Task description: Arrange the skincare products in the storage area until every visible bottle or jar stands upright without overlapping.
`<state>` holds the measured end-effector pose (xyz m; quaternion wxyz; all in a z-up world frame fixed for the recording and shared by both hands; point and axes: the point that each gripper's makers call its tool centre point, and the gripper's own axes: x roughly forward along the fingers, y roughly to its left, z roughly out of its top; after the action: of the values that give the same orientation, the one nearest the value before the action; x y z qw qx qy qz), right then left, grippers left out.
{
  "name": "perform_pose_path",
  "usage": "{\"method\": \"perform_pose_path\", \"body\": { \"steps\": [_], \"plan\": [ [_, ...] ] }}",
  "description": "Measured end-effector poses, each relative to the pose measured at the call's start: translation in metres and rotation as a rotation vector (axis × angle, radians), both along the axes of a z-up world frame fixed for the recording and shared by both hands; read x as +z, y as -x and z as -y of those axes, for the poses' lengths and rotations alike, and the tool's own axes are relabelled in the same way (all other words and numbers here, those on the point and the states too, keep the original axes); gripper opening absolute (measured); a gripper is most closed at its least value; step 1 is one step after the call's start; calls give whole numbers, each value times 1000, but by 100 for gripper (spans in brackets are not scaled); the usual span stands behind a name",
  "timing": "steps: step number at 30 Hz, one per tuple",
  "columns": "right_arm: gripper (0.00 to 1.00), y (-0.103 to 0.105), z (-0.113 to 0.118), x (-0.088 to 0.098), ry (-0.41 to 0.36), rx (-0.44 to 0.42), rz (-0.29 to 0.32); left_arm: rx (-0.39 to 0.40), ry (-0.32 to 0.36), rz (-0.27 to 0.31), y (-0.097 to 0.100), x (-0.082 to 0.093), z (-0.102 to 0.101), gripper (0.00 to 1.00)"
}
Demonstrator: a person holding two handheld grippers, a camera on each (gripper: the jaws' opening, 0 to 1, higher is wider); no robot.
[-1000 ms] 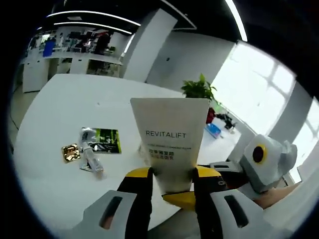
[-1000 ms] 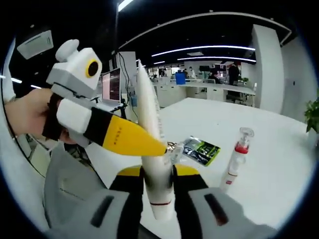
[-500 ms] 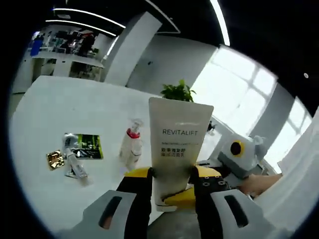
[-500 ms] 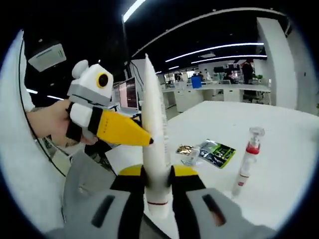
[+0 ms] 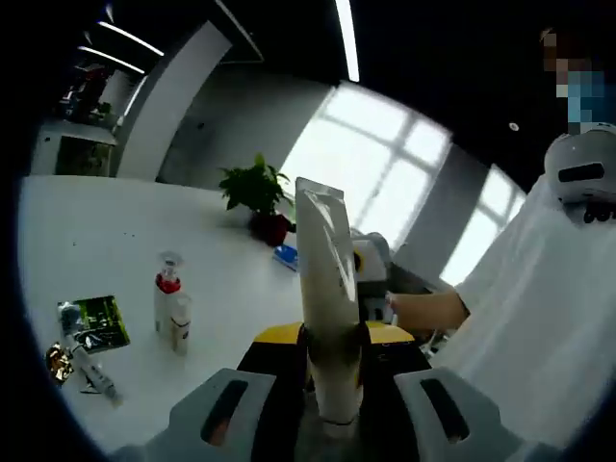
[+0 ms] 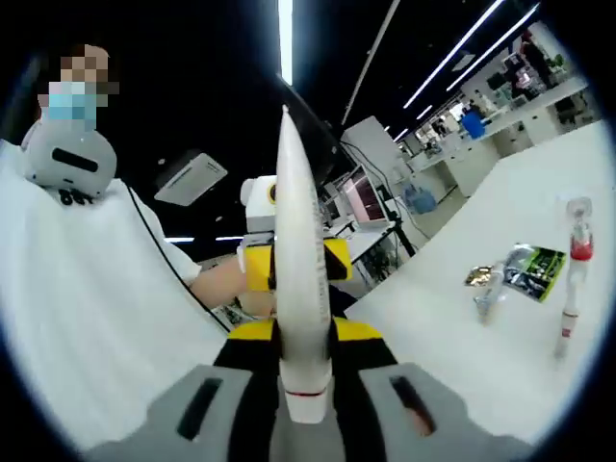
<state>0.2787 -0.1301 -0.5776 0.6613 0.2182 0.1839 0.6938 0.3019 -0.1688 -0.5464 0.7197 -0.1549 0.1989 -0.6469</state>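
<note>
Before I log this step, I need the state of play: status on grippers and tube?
Both grippers shut on the white tube, held upright above the table. Spray bottle standing; sachets lying flat beside it. Nothing in the way.

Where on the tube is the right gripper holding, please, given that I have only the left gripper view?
Observer: In the right gripper view, the right gripper is shut on the white tube low down, near the end ringed by a thin red line.
Operator: How does my left gripper sit relative to that?
Observer: The left gripper clamps the tube farther up, around mid-length, one yellow jaw on each side.
Operator: What lies behind it from that side?
Observer: Desks with monitors stand beyond the left gripper, off the white table.
</note>
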Motion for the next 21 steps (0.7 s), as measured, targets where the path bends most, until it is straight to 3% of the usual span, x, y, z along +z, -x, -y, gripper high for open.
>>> {"method": "perform_pose_path", "body": {
  "steps": [3,9,11,14,17,21],
  "plan": [
    [19,2,5,2,-11,24,8,-20,-5,25,1,4,4,18],
    [20,0,7,-2,5,40,44,-41,-87,86,1,-2,8,17],
    [20,-5,9,-4,10,22,71,-23,-105,100,-3,-3,8,17],
    [20,-18,13,-6,31,-50,172,2,-124,124,-9,-5,8,15],
    [22,-31,16,-7,61,-124,192,48,-136,153,-20,-7,6,15],
    [27,-40,21,-12,117,-145,217,97,-170,185,-38,-12,1,15]
  ]
}}
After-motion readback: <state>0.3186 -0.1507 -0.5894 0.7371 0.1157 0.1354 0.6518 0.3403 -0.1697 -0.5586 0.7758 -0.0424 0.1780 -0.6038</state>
